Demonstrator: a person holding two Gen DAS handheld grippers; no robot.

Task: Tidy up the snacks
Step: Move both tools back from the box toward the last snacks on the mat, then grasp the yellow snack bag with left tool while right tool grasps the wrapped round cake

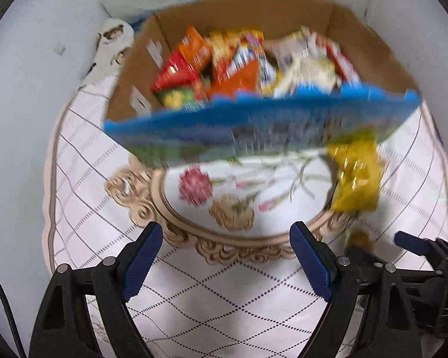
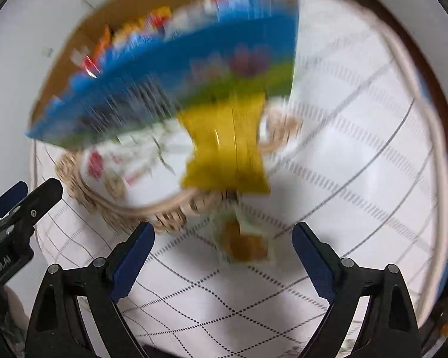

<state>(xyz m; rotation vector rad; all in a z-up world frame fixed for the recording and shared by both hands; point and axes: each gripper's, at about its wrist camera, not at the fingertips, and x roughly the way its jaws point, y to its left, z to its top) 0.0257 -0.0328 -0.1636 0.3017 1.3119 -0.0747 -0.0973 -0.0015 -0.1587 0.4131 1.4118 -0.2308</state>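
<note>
A cardboard box (image 1: 140,47) with a blue printed front wall (image 1: 254,119) holds several snack packets (image 1: 224,59). It stands at the back of a round table and shows blurred in the right wrist view (image 2: 164,68). A yellow packet (image 1: 355,179) lies on the oval flowered tray (image 1: 242,238), just in front of the box; it also shows in the right wrist view (image 2: 227,149). A small white-and-orange packet (image 2: 245,241) lies on the cloth between the right gripper's fingers. My left gripper (image 1: 227,238) is open and empty over the tray's near rim. My right gripper (image 2: 224,238) is open.
The round table carries a white quilted cloth (image 1: 224,307). A white object with brown patches (image 1: 110,47) lies left of the box. The right gripper's tip (image 1: 415,244) shows at the lower right of the left wrist view. The left gripper (image 2: 21,205) shows at the right view's left edge.
</note>
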